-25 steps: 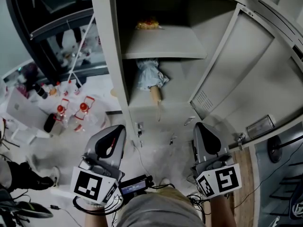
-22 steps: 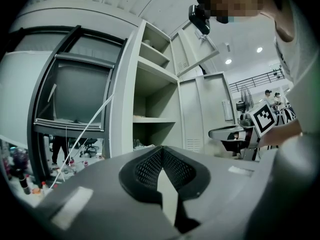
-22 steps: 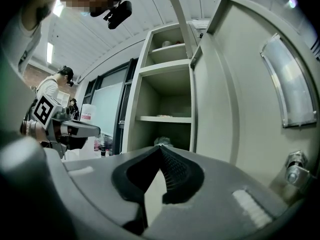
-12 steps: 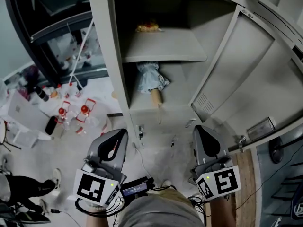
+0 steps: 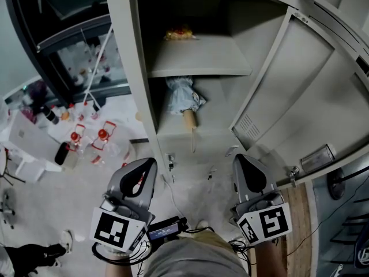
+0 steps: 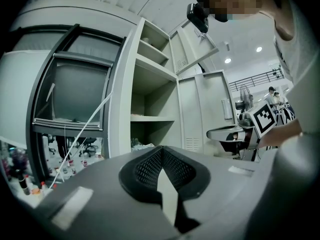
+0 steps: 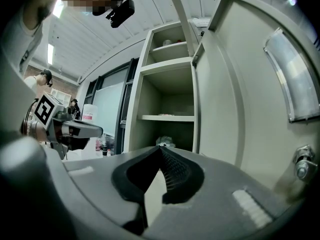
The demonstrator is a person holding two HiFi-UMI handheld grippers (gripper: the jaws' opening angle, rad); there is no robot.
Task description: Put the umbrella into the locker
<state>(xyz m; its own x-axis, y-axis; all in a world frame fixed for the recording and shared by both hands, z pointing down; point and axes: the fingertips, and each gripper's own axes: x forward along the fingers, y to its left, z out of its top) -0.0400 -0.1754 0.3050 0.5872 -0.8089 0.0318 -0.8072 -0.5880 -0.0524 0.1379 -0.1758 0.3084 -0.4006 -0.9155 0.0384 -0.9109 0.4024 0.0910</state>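
The folded light-blue umbrella (image 5: pixel 183 97) lies in the locker's (image 5: pixel 124 68) lower compartment, its tan handle (image 5: pixel 189 119) pointing out over the front lip. My left gripper (image 5: pixel 151 161) and right gripper (image 5: pixel 237 158) hang side by side in front of the locker, well short of the umbrella. Both are shut with nothing between the jaws. In the left gripper view the closed jaws (image 6: pixel 161 150) point at the open locker, and the right gripper (image 6: pixel 232 133) shows off to the side. In the right gripper view the closed jaws (image 7: pixel 159 149) sit just below the umbrella (image 7: pixel 165 141).
The locker door (image 5: pixel 300 85) stands wide open at the right. A yellow and red item (image 5: pixel 180 32) lies on the upper shelf. Bottles (image 5: pixel 86 137) and clutter cover the floor at left, beside a dark glass-fronted frame (image 5: pixel 69 45). A person's foot (image 5: pixel 40 251) is at bottom left.
Both grippers have stayed where they were, still shut. The person's leg at the lower left has drawn away toward the bottom edge.
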